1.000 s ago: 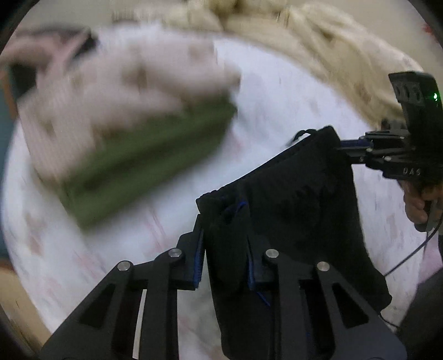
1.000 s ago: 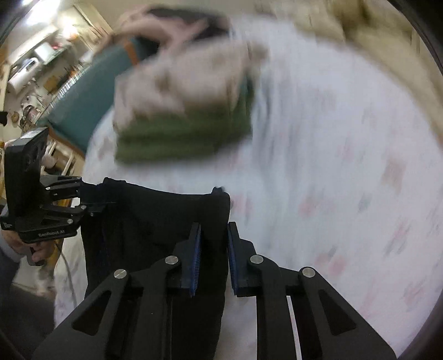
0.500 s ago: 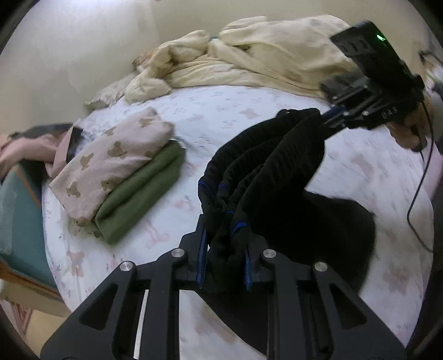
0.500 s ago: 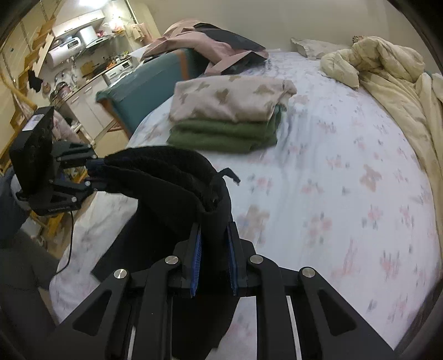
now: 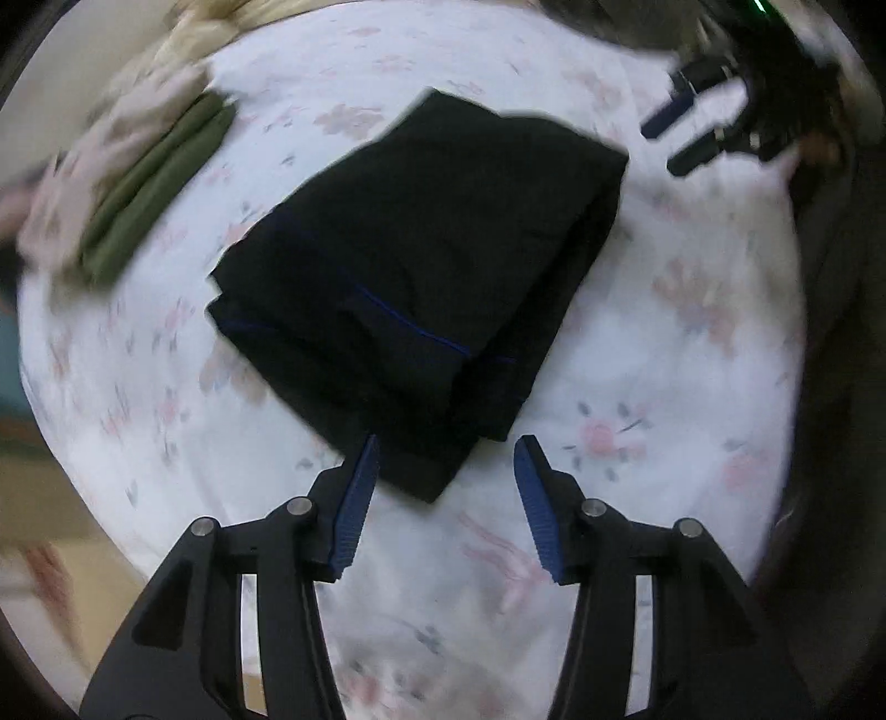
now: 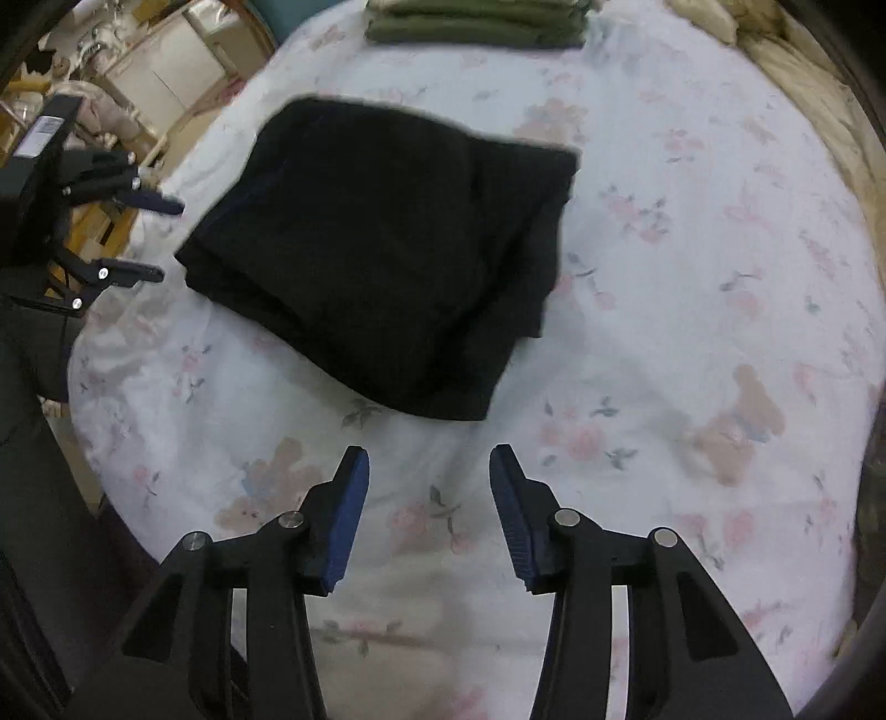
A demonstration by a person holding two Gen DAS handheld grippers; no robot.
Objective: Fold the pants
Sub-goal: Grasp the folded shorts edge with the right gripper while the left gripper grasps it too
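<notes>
The black pants (image 5: 421, 260) with thin blue piping lie folded in a flat rectangle on the flowered white bed sheet (image 5: 637, 387). They show in the right wrist view (image 6: 382, 249) too. My left gripper (image 5: 446, 448) is open and empty, its jaws just at the near corner of the pants. My right gripper (image 6: 426, 459) is open and empty, a short way back from the near edge of the pants. Each gripper shows in the other's view, the right one (image 5: 681, 133) at the far right and the left one (image 6: 149, 238) at the far left, both open.
A folded stack of green and pink bear-print clothes (image 5: 133, 177) lies on the bed beyond the pants, seen also in the right wrist view (image 6: 476, 22). A cream duvet (image 6: 803, 66) is bunched at the bed's far side. The bed edge (image 5: 83, 471) drops off at the left.
Both grippers let go of the pants and opened. The pants, held up and draped half a second ago, now lie folded flat on the bed. Both grippers have pulled back.
</notes>
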